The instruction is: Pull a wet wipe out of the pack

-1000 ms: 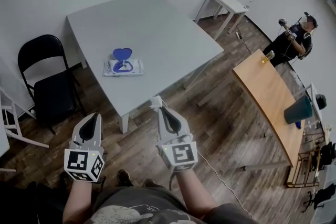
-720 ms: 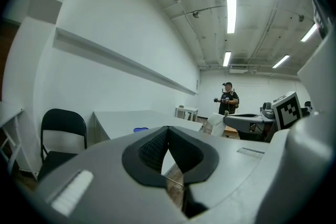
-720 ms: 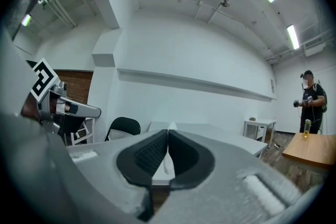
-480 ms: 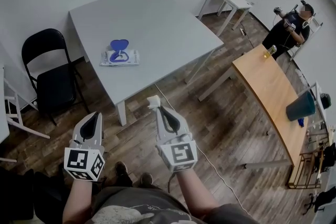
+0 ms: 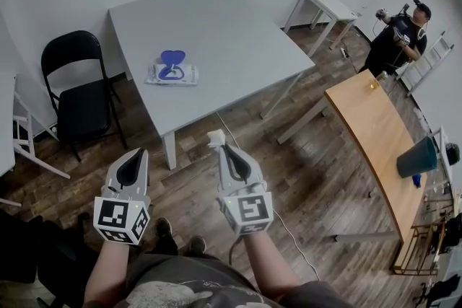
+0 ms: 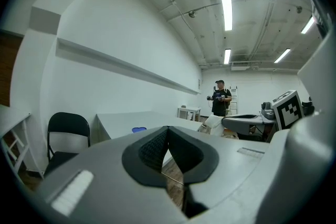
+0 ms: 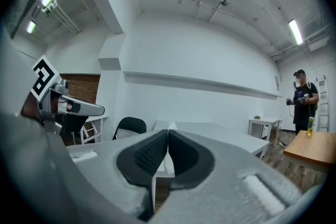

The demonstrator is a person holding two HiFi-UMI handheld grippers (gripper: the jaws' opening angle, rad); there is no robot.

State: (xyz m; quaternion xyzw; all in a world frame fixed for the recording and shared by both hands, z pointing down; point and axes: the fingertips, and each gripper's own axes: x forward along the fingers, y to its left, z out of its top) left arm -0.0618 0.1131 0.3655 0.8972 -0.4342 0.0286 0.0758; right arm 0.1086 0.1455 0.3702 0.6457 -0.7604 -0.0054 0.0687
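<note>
The wet wipe pack point(image 5: 172, 73) lies on the white table point(image 5: 231, 47) with its blue lid point(image 5: 172, 58) flipped up; the lid point(image 6: 139, 129) also shows in the left gripper view. My right gripper point(image 5: 219, 146) hangs over the wooden floor, short of the table's near edge, shut on a small white wet wipe point(image 5: 215, 138). That wipe point(image 7: 169, 161) pokes out past the jaws point(image 7: 168, 131), and shows again as a white scrap point(image 6: 212, 123) in the left gripper view. My left gripper point(image 5: 135, 155) is level beside the right one, its jaws point(image 6: 168, 129) shut on nothing.
A black folding chair point(image 5: 79, 94) stands left of the table and a white frame point(image 5: 22, 141) at the far left. A wooden table point(image 5: 375, 130) with a teal bin point(image 5: 413, 156) is on the right, with a small white table point(image 5: 328, 7) and a person point(image 5: 401, 40) beyond.
Both grippers have drifted a little back from the table, the wipe still in the right one. The jaws of both stay as they were.
</note>
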